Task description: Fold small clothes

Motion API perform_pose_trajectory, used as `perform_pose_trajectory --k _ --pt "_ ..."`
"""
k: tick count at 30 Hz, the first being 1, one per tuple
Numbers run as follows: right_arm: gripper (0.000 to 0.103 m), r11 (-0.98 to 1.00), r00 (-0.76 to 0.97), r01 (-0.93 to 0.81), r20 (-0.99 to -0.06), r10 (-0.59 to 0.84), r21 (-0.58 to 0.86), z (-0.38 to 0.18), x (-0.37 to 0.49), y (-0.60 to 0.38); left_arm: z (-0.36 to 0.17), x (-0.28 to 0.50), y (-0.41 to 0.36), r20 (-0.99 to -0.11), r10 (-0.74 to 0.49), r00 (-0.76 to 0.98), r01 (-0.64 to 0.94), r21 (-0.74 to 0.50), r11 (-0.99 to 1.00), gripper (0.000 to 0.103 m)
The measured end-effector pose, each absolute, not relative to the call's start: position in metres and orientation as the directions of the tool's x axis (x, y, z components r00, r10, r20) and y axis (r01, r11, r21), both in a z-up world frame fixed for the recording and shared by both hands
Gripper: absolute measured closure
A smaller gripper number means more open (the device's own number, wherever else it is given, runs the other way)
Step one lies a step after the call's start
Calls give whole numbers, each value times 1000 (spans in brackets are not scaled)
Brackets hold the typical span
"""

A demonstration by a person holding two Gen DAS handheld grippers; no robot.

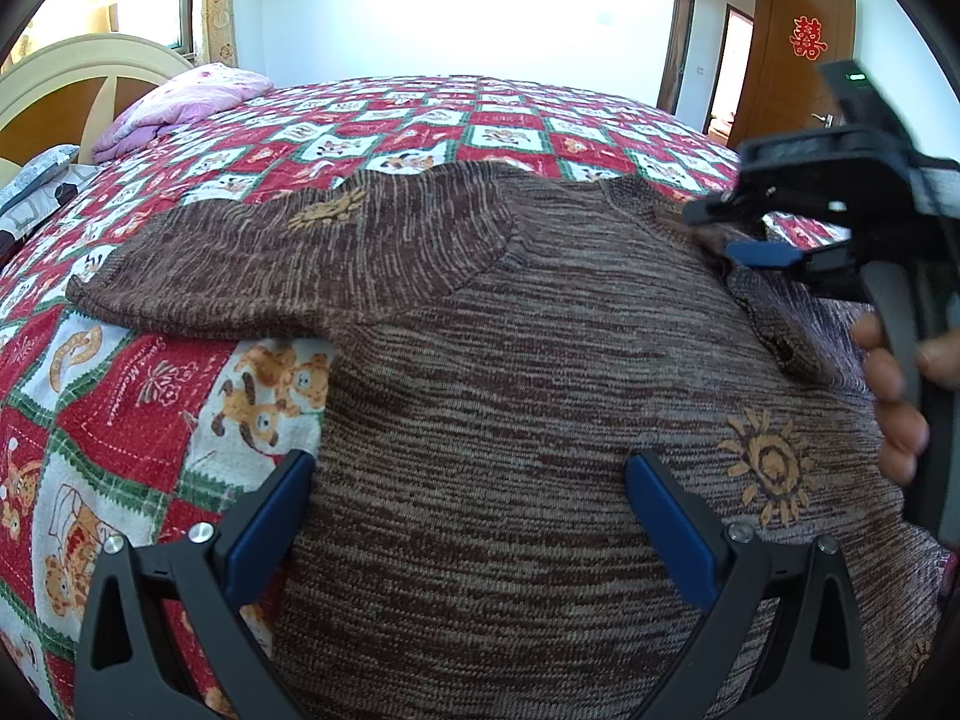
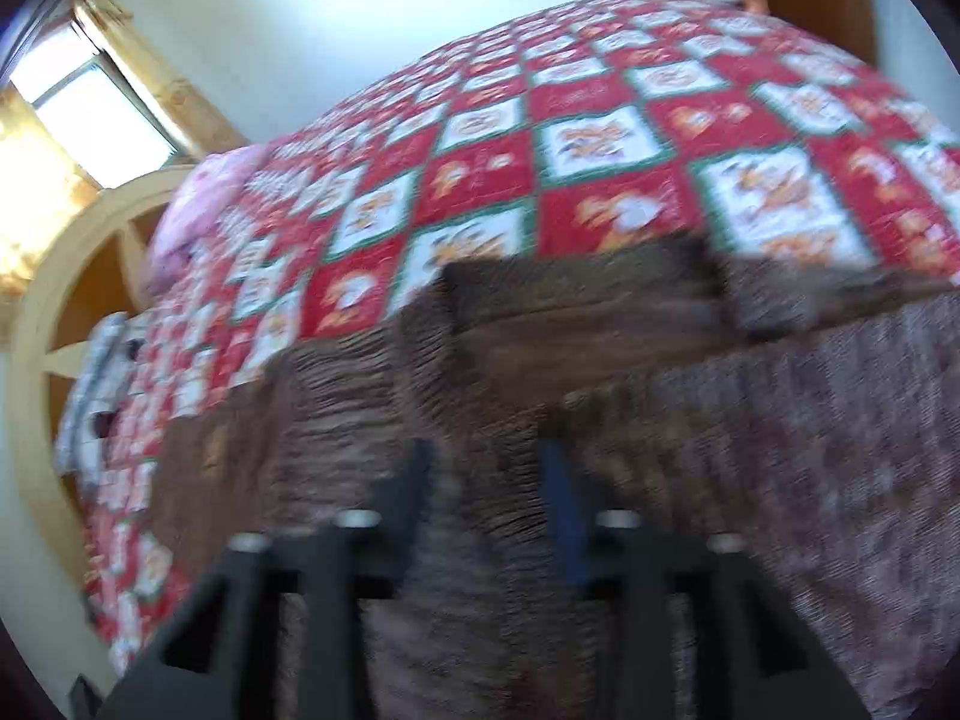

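Note:
A brown knitted sweater with orange sun motifs lies spread on the bed, one sleeve stretched out to the left. My left gripper is open and empty, low over the sweater's near left part. My right gripper shows at the right in the left wrist view, shut on the sweater's right shoulder fabric and lifting it a little. In the blurred right wrist view the right gripper has sweater fabric bunched between its narrow jaws.
The bed is covered by a red, white and green patchwork quilt. A pink folded blanket and a headboard are at the far left. An open wooden door is at the back right.

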State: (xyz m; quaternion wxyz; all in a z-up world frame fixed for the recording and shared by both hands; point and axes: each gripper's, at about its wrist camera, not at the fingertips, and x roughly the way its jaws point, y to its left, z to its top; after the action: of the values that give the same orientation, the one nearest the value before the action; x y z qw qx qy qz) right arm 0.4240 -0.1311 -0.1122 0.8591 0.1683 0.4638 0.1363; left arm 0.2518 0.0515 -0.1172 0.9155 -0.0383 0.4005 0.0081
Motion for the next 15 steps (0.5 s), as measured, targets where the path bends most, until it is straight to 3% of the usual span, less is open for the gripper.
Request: perform_pose_trajectory --k 5,11,15 --pt "55 924 649 -84 -683 335 374 -78 376 -163 -117 252 52 -734 -16 679 -46 -64 997 0" --pt "60 970 661 114 -745 86 213 -75 322 -252 -117 252 52 -734 -15 679 -46 -63 997 0" --pt "61 966 536 205 -844 24 157 -107 305 -294 -117 252 53 -740 -17 673 -45 -64 997 0"
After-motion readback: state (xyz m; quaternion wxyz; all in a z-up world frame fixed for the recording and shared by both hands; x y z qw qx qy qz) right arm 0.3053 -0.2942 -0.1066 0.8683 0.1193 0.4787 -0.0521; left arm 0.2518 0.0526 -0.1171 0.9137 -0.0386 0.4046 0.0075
